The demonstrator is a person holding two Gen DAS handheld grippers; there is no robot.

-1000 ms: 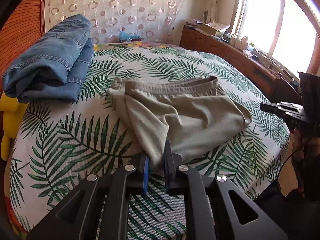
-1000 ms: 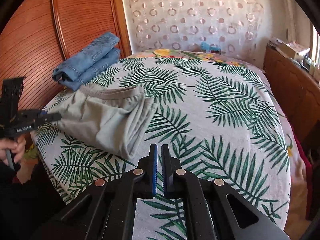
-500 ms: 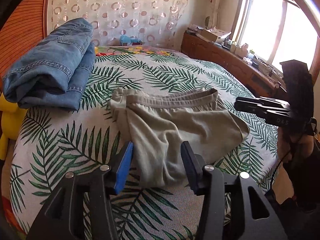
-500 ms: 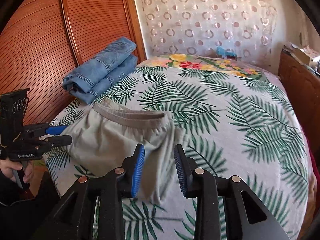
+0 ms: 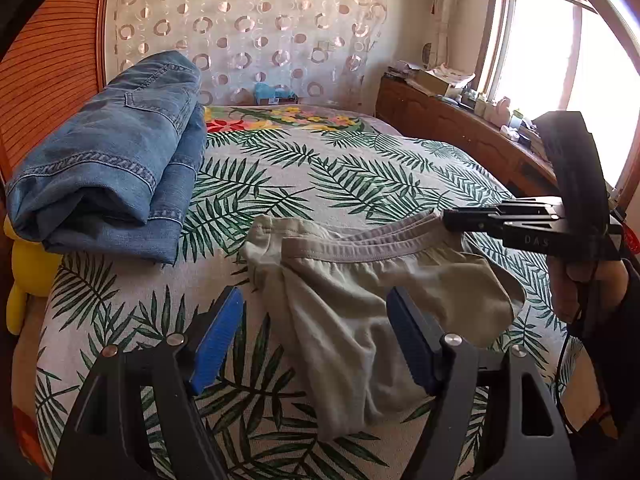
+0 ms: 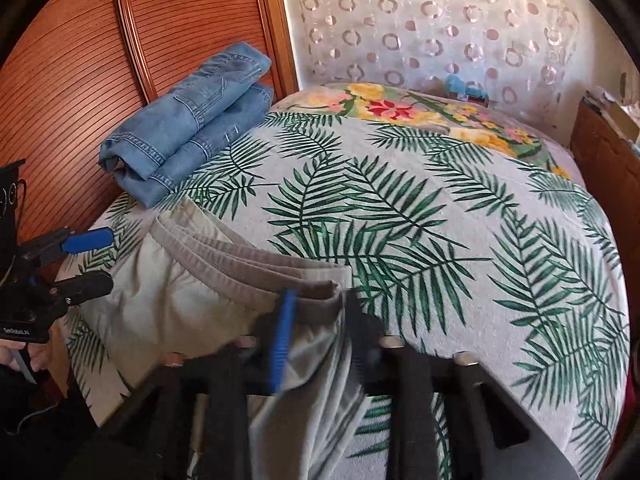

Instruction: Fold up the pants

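While the folded jeans (image 5: pixel 108 160) sit left of the grey pants (image 5: pixel 360 320) on the bed (image 5: pixel 360 168), left gripper (image 5: pixel 316 340) opens empty over their near fold, right gripper (image 6: pixel 316 340) closing on the waistband's right end, waistband running left-right.

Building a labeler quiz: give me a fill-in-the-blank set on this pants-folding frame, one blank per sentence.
1. The folded blue denim jeans lie on the palm-leaf printed ___.
2. The right gripper is closing on the ___ of the beige knit pants.
3. The left gripper holds ___; its jaws are opening.
4. The wall behind the bed is hung with a curtain patterned with ___.

Missing: bedspread; waistband; nothing; circles
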